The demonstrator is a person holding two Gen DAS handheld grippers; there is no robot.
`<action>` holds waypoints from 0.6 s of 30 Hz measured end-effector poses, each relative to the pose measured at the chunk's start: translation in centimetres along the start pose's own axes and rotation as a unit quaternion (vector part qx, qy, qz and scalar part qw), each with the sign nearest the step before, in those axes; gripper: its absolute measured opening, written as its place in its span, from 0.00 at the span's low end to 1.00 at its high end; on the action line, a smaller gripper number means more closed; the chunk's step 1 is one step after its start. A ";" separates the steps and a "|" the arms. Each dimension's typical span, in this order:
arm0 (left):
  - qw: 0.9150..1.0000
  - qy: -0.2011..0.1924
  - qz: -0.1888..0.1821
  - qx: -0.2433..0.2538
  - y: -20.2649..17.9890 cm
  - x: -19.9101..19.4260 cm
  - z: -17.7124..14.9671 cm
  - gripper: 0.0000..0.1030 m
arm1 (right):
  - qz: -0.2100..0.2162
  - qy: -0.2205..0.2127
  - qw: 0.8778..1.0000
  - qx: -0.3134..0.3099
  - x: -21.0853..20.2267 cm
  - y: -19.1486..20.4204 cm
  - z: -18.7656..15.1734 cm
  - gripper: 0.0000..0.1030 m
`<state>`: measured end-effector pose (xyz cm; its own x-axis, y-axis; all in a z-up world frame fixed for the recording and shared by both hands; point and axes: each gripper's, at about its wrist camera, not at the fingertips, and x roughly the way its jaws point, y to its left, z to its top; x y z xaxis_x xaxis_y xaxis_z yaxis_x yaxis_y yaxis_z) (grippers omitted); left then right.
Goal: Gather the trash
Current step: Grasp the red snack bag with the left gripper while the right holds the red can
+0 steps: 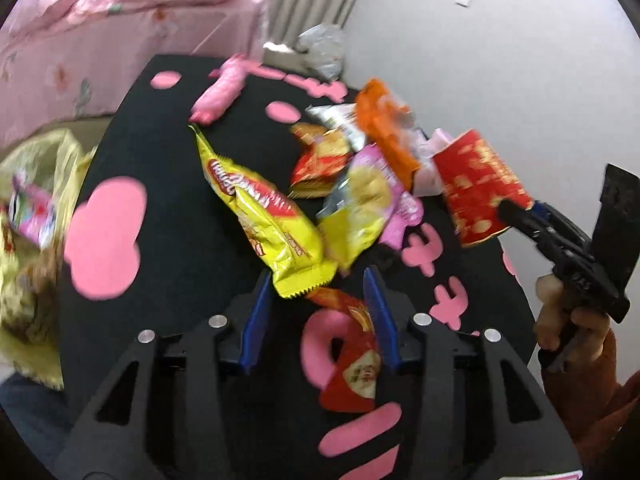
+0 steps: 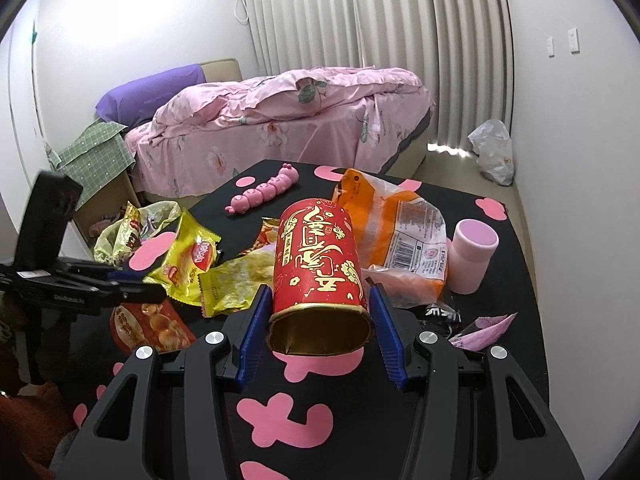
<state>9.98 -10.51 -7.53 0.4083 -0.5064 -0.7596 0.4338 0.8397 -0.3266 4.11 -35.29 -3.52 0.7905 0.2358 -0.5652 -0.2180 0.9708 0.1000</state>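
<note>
On the black table (image 1: 168, 200) with pink shapes lies a heap of snack wrappers. My left gripper (image 1: 316, 276) is open above the table's near part. The crimped tail of a yellow packet (image 1: 264, 216) lies between its fingertips, and a red wrapper (image 1: 354, 364) lies below, by the right finger; the pads press on neither. My right gripper (image 2: 319, 292) is shut on a red and gold can (image 2: 316, 256), lifted off the table with its open end toward the camera. The same can (image 1: 480, 188) shows at the right in the left wrist view. A yellowish trash bag (image 1: 28, 248) hangs off the table's left edge.
An orange bag (image 2: 400, 220), a pink cup (image 2: 474, 256) and a pink caterpillar toy (image 2: 264, 194) sit on the far half of the table. A pink bed (image 2: 280, 120) stands behind it. A white plastic bag (image 2: 494, 150) lies on the floor by the curtain.
</note>
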 end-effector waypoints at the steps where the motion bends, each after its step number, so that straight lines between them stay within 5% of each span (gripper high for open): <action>1: 1.000 0.000 -0.001 -0.005 0.4 -0.4 -0.4 0.44 | -0.003 -0.002 1.000 -0.003 -0.3 0.1 0.0 0.47; 7: 1.000 -0.007 0.010 0.027 -1.4 -3.4 -3.1 0.52 | -0.013 0.008 1.000 -0.008 -0.9 0.1 -0.9 0.47; 12: 0.994 -0.033 0.072 0.080 -3.7 -5.5 -4.9 0.52 | -0.016 0.020 1.000 -0.001 -1.0 -0.2 -2.3 0.47; 18: 0.994 -0.012 0.089 0.061 -1.7 -2.8 -4.2 0.53 | -0.005 0.017 1.000 0.015 -1.1 -0.5 -2.7 0.47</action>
<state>4.72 -9.65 -7.20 0.5053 -0.3574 -0.7854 0.4470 0.8870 -0.1160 1.80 -36.10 -5.20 0.7728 0.2244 -0.5936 -0.1920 0.9742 0.1182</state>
